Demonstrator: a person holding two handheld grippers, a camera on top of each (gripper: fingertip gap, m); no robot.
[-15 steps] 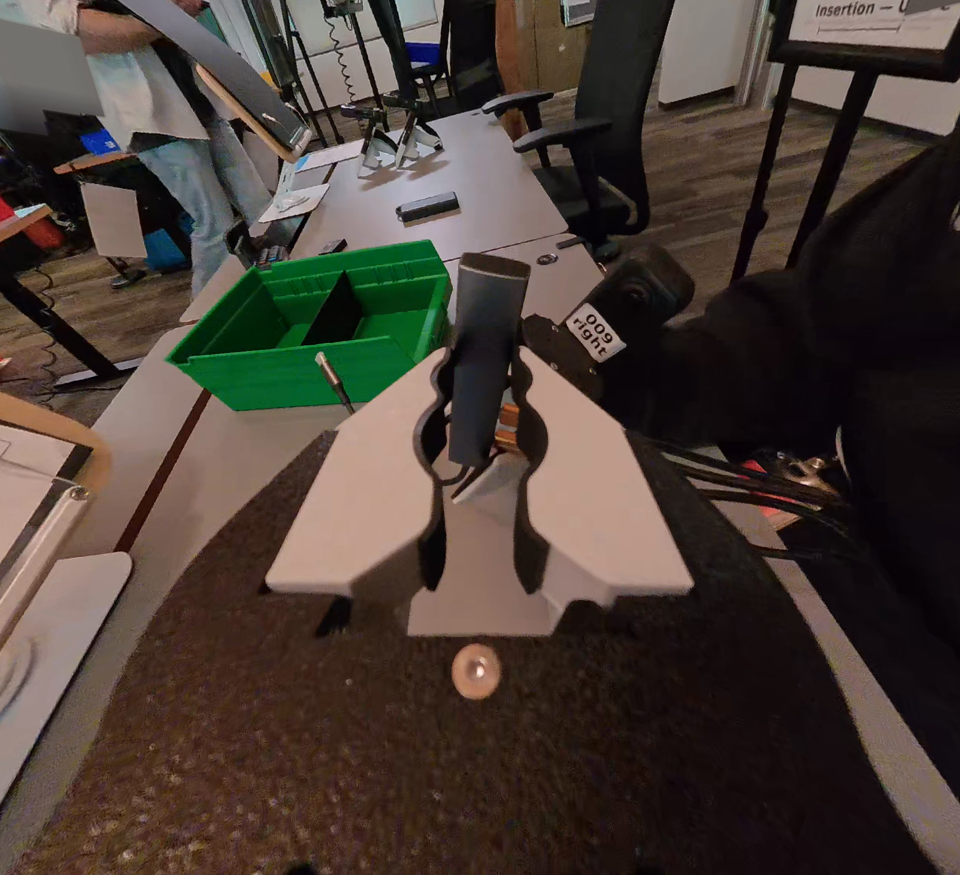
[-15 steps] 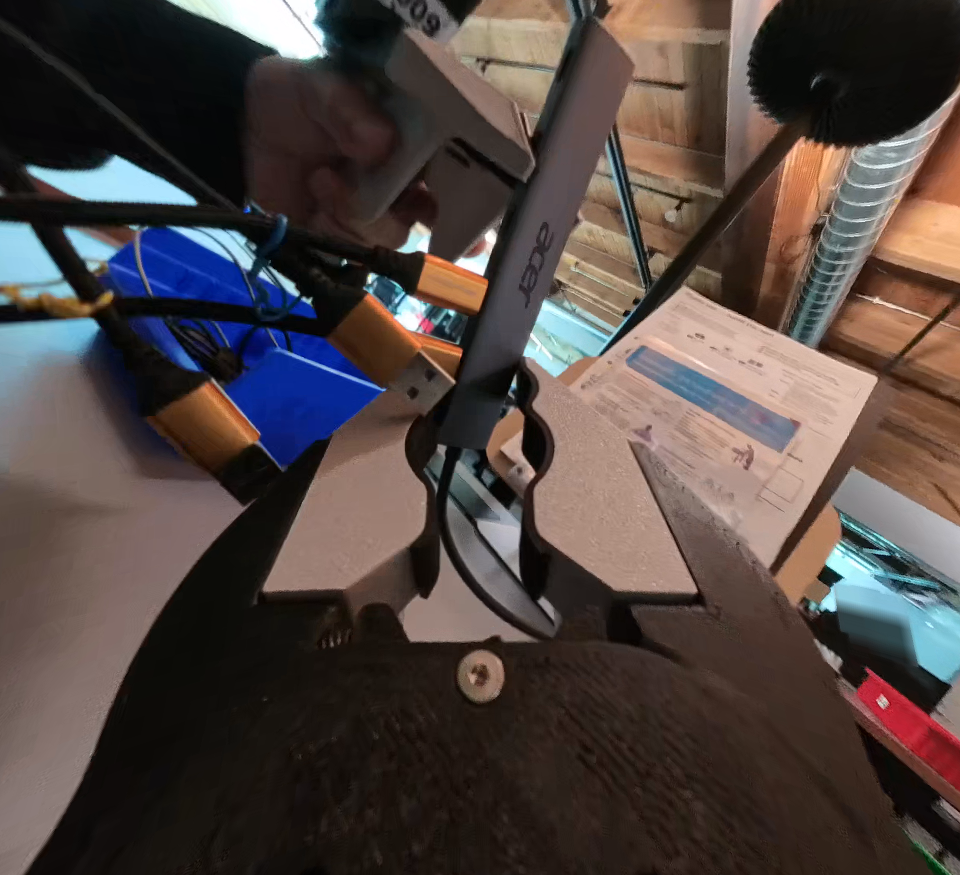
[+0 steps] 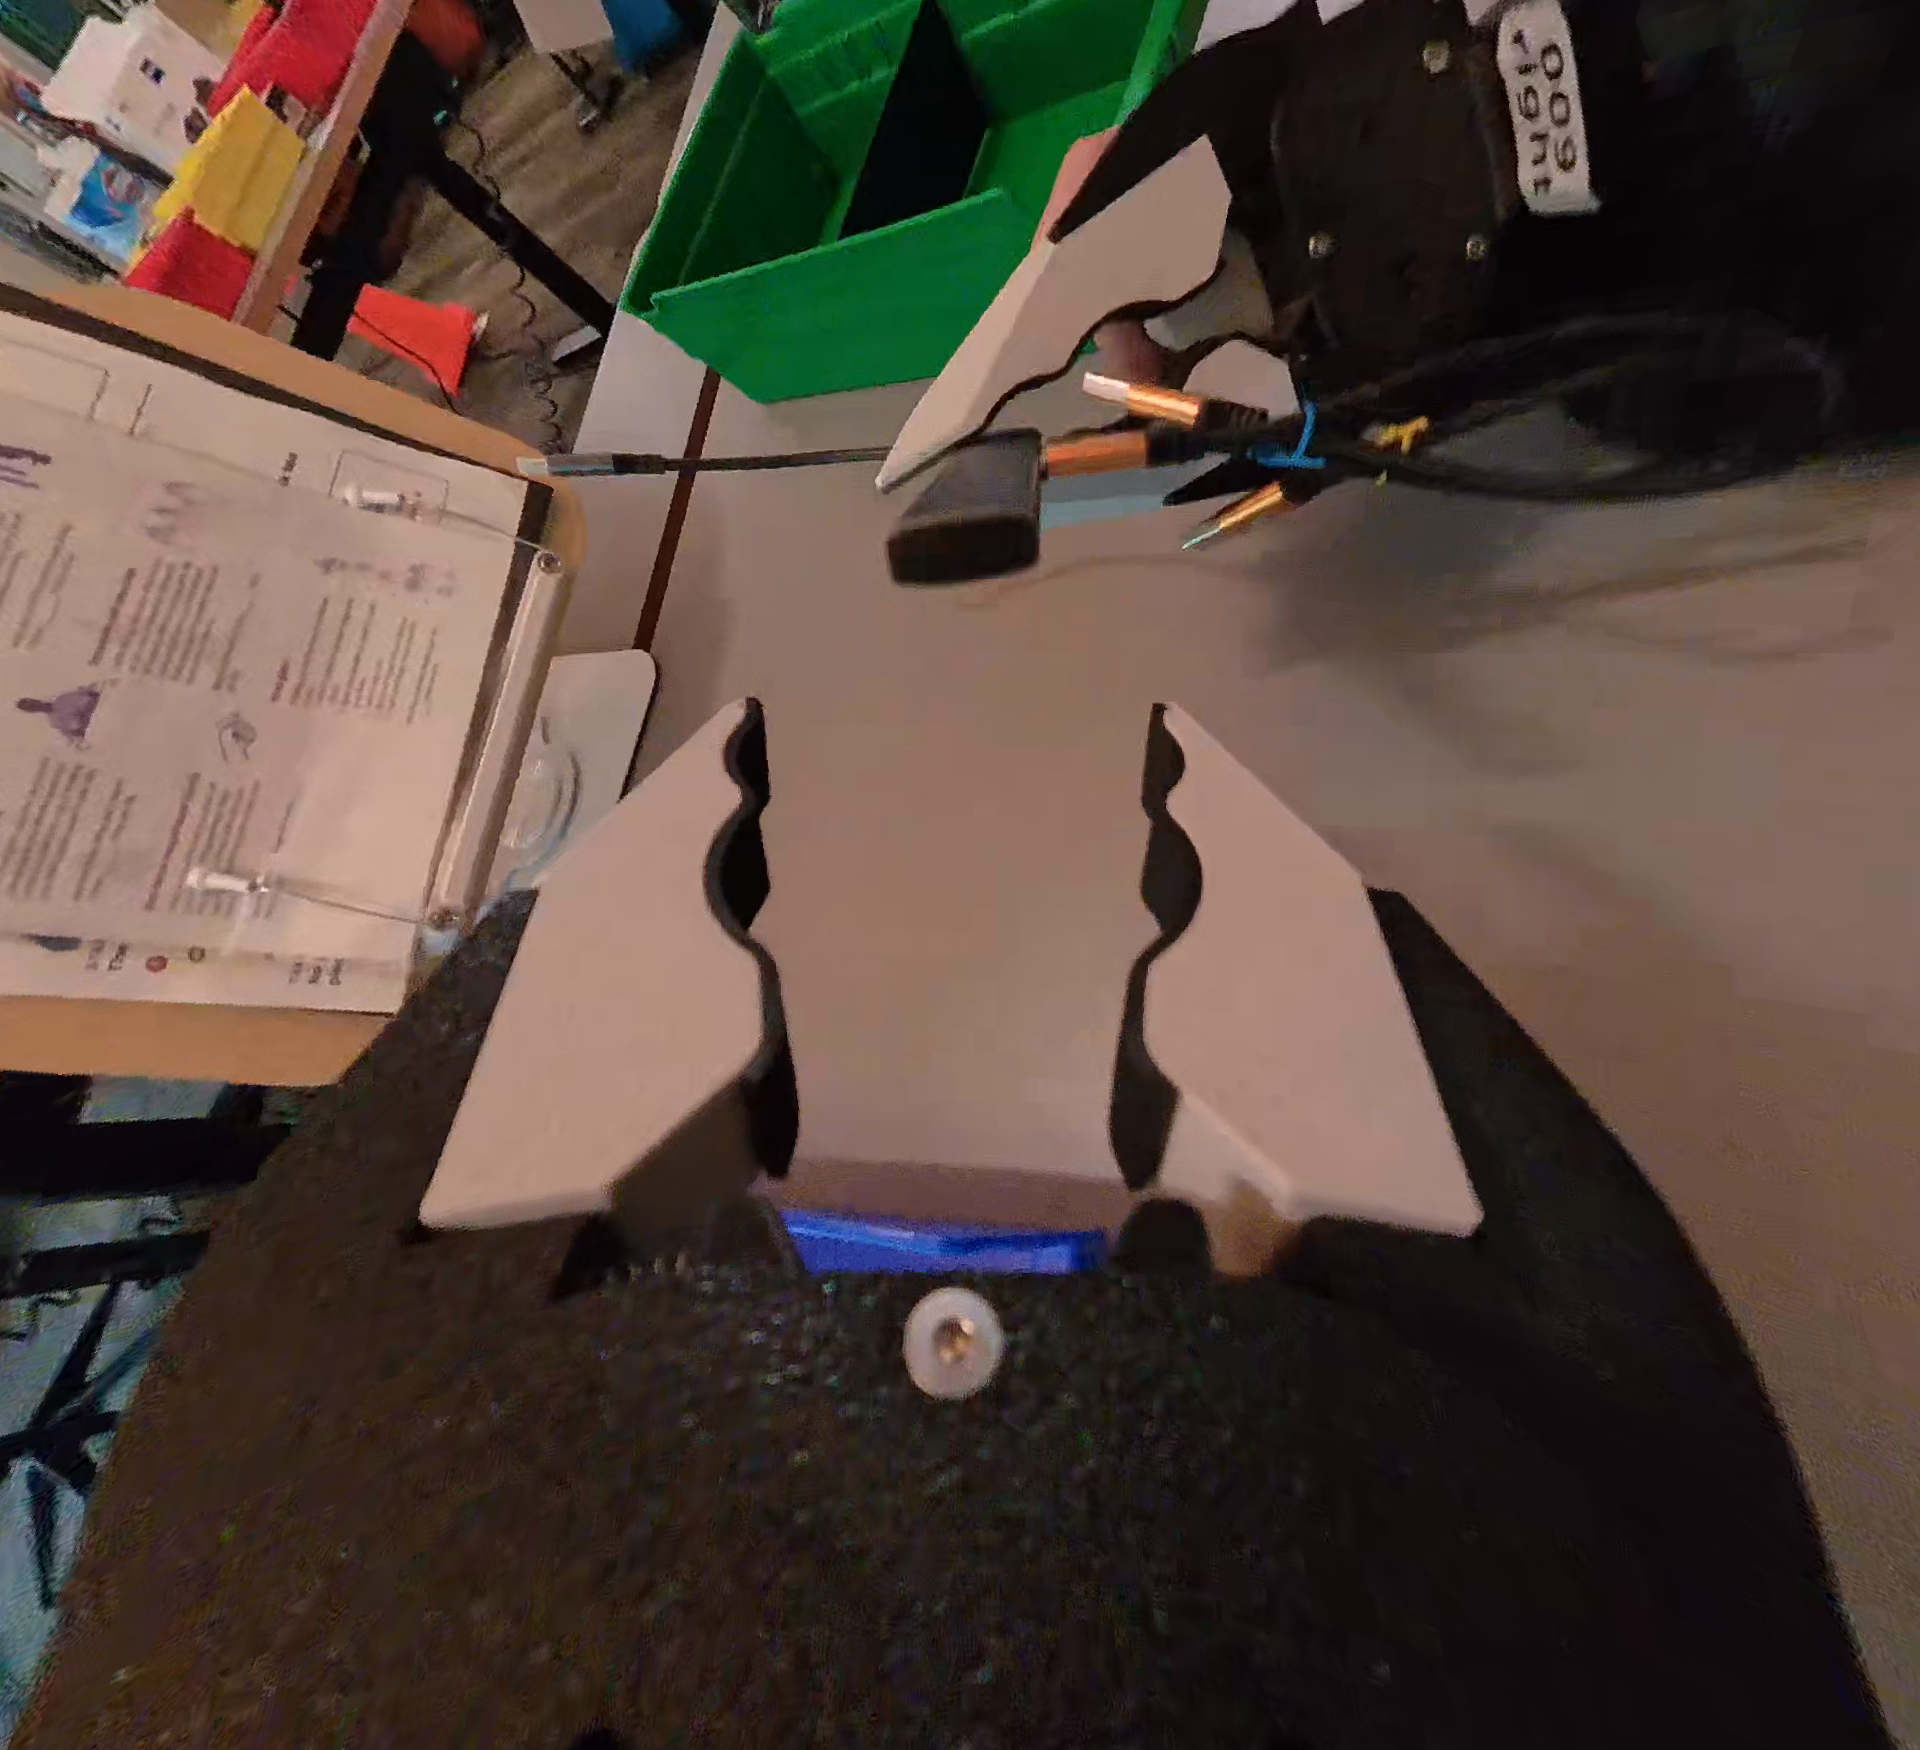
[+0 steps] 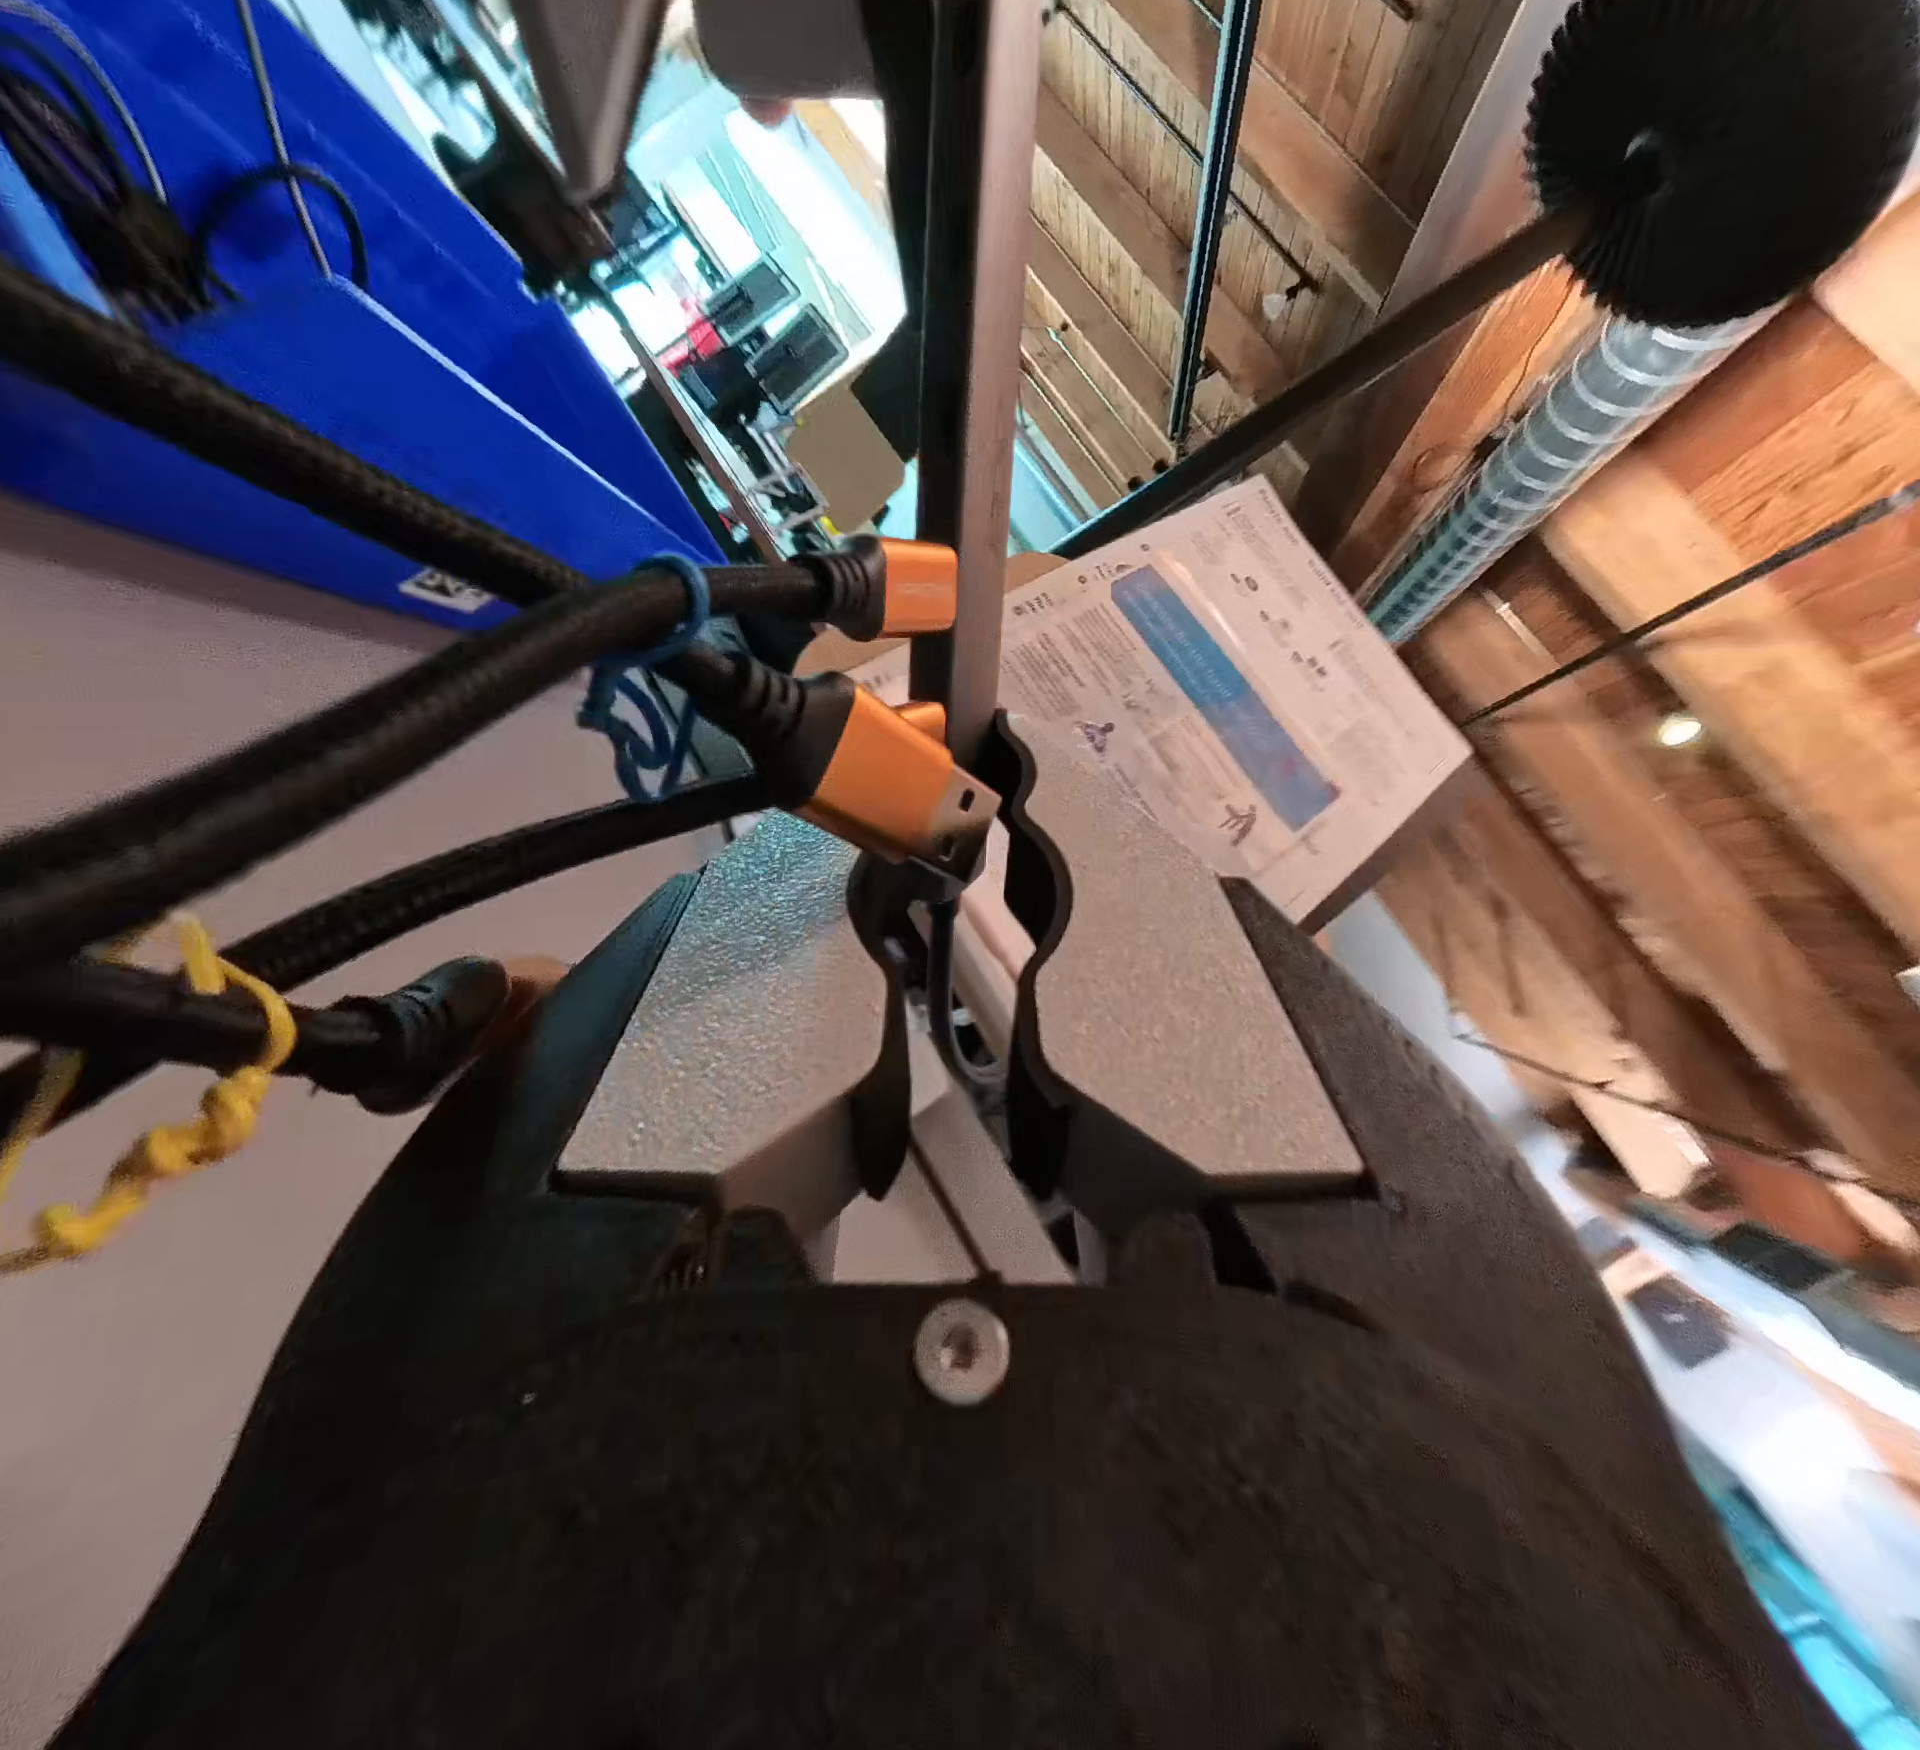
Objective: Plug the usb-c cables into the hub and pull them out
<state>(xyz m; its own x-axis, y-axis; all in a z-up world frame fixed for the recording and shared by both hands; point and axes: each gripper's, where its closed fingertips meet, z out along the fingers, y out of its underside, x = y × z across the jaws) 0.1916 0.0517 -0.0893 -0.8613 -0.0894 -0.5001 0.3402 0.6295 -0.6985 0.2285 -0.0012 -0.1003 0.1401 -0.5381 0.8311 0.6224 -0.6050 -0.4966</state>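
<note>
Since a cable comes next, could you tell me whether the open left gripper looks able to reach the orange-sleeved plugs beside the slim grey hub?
Probably yes: left gripper faces bare table; plugs exposed beside hub.

Green bin (image 3: 935, 142) (orange-collared black cables (image 4: 883, 770))

The hub (image 4: 971, 350) runs out of the right wrist view at the top, and its lower end is buried between the jaws. One orange-collared plug (image 4: 914, 588) seems seated, its tip hidden. The cables (image 3: 1558, 443) blur together in the left wrist view.
</note>
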